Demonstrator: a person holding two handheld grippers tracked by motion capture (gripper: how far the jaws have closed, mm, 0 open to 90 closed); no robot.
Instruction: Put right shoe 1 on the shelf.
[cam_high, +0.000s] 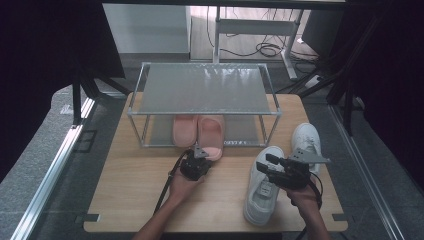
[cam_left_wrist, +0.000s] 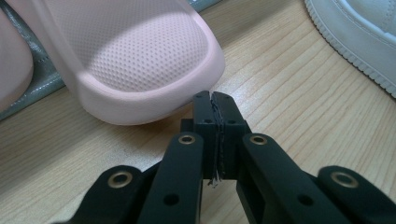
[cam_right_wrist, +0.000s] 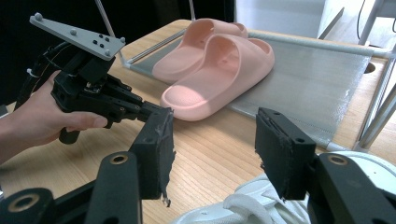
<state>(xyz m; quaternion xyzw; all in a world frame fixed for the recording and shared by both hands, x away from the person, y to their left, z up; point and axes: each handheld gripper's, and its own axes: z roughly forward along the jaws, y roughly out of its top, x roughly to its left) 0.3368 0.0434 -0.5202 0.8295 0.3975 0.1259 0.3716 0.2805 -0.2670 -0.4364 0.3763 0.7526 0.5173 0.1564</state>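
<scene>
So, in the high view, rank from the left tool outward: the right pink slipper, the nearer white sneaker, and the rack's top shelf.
1. Right pink slipper, just ahead of the left tool, its end sticking out of the rack.
2. Nearer white sneaker, off to the side, under the right tool.
3. Rack's top shelf, beyond and above the slippers.

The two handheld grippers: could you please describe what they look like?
Both are black with pistol-style handles. The left claw has flat black pads, brass-ringed pivots on its linkage arms, a black trailing cable and a grey three-cornered plate studded with small knobs. The right claw has frayed pads and a similar plate. The forearms are bare.
</scene>
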